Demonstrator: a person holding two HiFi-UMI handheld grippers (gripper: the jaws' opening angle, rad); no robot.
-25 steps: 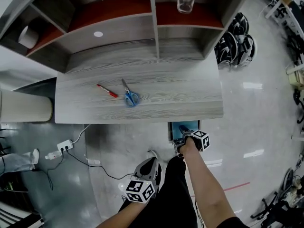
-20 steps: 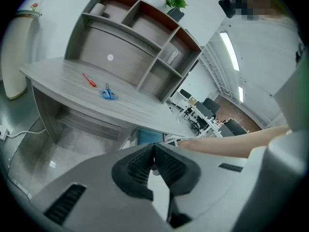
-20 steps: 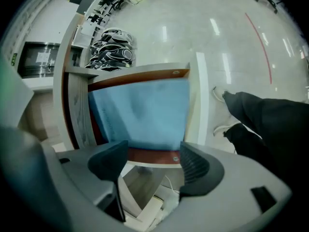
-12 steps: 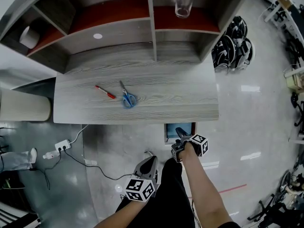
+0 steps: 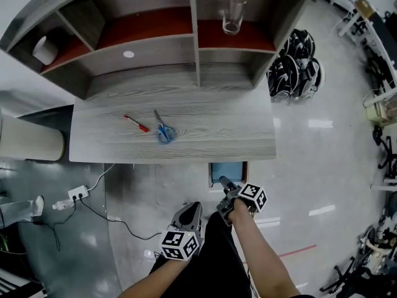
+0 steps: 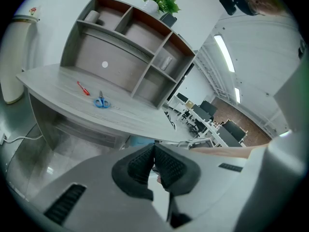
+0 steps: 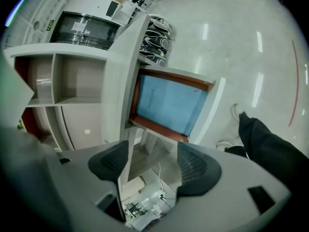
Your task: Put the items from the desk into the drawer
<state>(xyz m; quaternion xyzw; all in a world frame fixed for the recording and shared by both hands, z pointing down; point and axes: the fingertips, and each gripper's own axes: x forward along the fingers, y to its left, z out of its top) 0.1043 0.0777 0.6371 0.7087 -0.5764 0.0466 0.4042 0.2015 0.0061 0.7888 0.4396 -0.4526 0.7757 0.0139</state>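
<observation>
Head view has the drawer (image 5: 227, 171) open under the desk (image 5: 239, 132) edge, so I judge the opening step done. My right gripper (image 5: 223, 182) hangs before it, jaws apart, empty; my left gripper (image 5: 193, 207) is closed on nothing. Scissors (image 5: 164, 130) and pen (image 5: 136, 123) lie on the desk, well apart from both grippers. Next I reach up for one.

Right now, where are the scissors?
In the head view, the blue-handled scissors lie on the desk, left of its centre, just right of the red pen and up-left of the open drawer.
</observation>
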